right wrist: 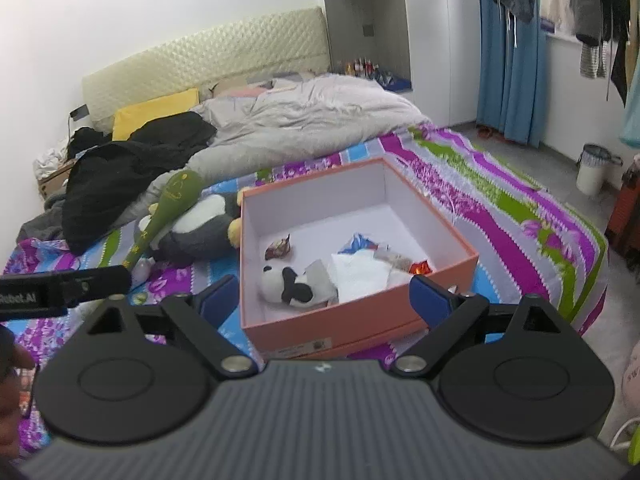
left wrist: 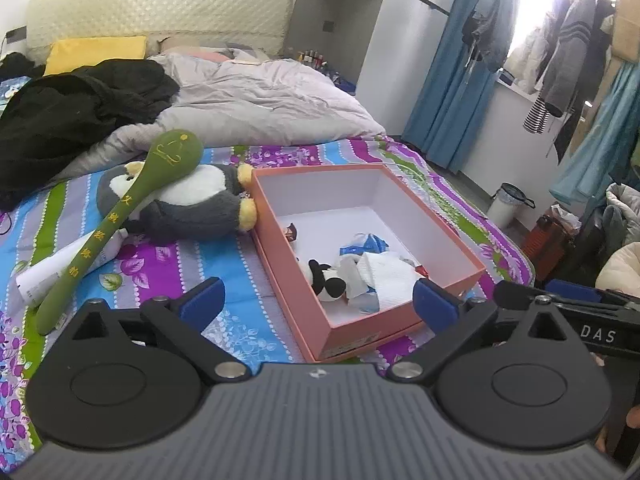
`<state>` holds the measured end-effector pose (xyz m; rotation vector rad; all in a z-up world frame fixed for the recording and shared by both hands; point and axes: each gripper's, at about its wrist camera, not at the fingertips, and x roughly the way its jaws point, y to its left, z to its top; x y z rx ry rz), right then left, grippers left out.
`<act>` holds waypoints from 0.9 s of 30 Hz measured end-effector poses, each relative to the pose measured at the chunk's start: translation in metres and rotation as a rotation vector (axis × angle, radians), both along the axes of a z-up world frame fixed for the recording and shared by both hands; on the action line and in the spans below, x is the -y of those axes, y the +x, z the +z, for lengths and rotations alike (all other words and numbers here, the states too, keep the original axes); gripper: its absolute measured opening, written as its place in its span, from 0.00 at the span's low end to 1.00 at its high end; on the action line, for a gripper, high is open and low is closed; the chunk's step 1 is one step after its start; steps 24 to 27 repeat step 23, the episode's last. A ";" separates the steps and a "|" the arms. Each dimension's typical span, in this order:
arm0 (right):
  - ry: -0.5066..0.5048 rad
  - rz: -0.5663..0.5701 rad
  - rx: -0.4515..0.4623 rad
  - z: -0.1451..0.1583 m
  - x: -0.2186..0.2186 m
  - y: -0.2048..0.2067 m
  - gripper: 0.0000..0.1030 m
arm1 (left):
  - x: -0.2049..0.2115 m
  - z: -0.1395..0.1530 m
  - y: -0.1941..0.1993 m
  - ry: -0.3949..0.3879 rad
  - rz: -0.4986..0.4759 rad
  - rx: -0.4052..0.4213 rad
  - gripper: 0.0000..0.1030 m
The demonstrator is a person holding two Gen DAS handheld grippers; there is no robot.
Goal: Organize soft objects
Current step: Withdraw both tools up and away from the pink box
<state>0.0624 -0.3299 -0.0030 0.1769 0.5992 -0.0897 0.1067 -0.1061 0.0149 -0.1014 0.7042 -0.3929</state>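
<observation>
Between grabs, both grippers [left wrist: 318, 300] [right wrist: 324, 298] gaping, nothing held.
Box [left wrist: 460, 258] dead ahead; next up, reaching left for the penguin [left wrist: 192, 208].

The left gripper [left wrist: 318, 300] hung with jaws spread wide and empty over the orange box [left wrist: 400, 322]. Inside the box lay a small panda plush [left wrist: 326, 282]; left of the box rested a penguin plush [left wrist: 192, 204] under a green spoon-shaped toy [left wrist: 120, 216].

Daylight glares, blown out, through the window [left wrist: 536, 36]; fisheye bends edges, distant detail perhaps slightly soft.
</observation>
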 end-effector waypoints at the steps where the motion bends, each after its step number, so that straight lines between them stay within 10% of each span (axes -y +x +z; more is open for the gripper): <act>1: 0.001 0.001 0.000 0.000 0.000 0.000 0.91 | -0.001 0.000 0.001 0.000 0.004 -0.002 1.00; 27: 0.008 -0.009 -0.018 -0.004 0.002 0.001 0.91 | -0.002 0.002 -0.003 0.021 0.022 -0.003 1.00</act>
